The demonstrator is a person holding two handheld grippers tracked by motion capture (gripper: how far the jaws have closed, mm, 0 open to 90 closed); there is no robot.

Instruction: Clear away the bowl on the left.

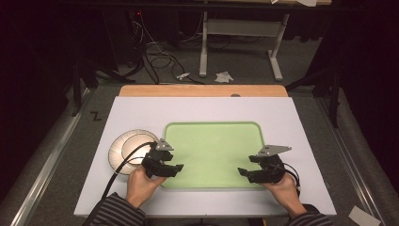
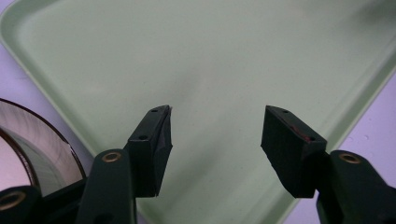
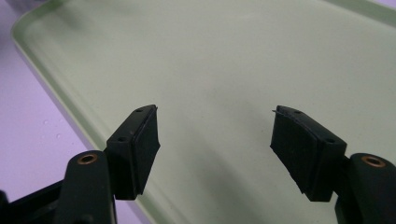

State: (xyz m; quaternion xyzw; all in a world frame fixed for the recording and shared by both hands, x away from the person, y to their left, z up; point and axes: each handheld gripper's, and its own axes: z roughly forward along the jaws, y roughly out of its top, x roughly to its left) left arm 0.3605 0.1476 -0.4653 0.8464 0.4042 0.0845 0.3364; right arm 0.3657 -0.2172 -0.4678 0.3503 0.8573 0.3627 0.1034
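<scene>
A pale green tray lies in the middle of the white table top. My left gripper hovers over the tray's near left corner, jaws wide apart with nothing between them; in the left gripper view the gripper looks onto the bare tray. My right gripper is over the tray's near right part, also open and holding nothing. The right gripper view shows the gripper above the tray floor. A round white bowl-like dish sits just left of the tray, beside my left hand.
The white table top has a wooden strip along its far edge. Beyond it stand a desk frame, cables and scraps of paper on the floor. The dish's rim appears at the left gripper view's lower left.
</scene>
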